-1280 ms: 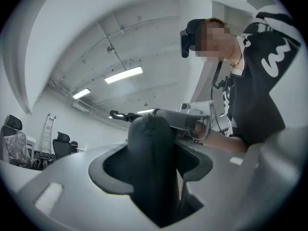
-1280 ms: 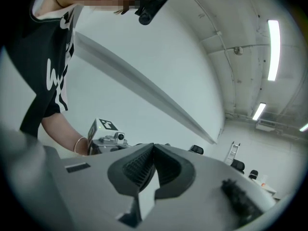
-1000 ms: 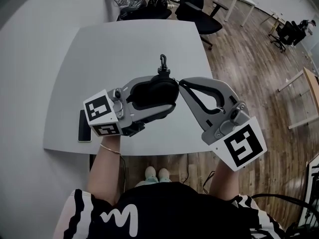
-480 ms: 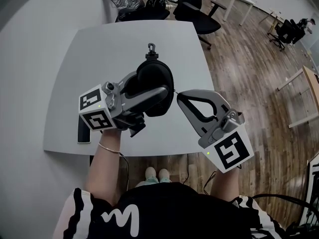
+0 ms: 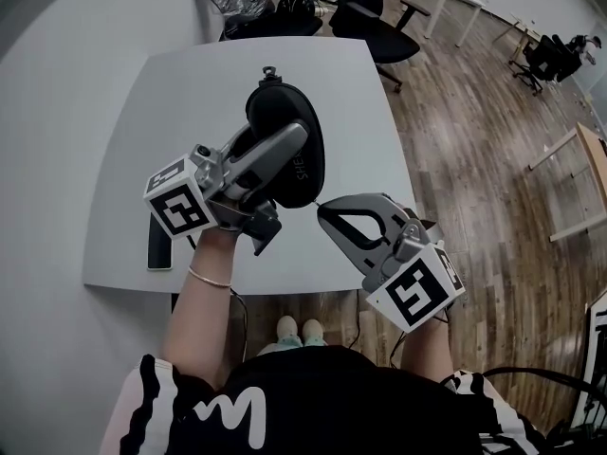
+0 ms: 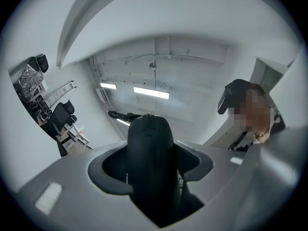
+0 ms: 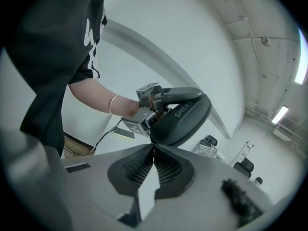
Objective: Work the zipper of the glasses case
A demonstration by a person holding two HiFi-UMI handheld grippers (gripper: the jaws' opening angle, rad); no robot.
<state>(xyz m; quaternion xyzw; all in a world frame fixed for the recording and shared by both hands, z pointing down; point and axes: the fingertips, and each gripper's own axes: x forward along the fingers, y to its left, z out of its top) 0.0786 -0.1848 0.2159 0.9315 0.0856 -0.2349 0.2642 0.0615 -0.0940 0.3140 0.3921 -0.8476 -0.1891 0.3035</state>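
Left gripper (image 5: 296, 148) clamps the black glasses case (image 5: 285, 112), held tilted above the table (image 5: 161, 112). At the case's 5 o'clock edge, the right gripper (image 7: 154, 150) has its jaws pressed together. A phone (image 5: 159, 245) lies at 7 o'clock.

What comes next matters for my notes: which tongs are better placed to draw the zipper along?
Likely right: the right tongs are shut with tips at the edge of the glasses case; the left tongs are clamped around its body, steadying it.
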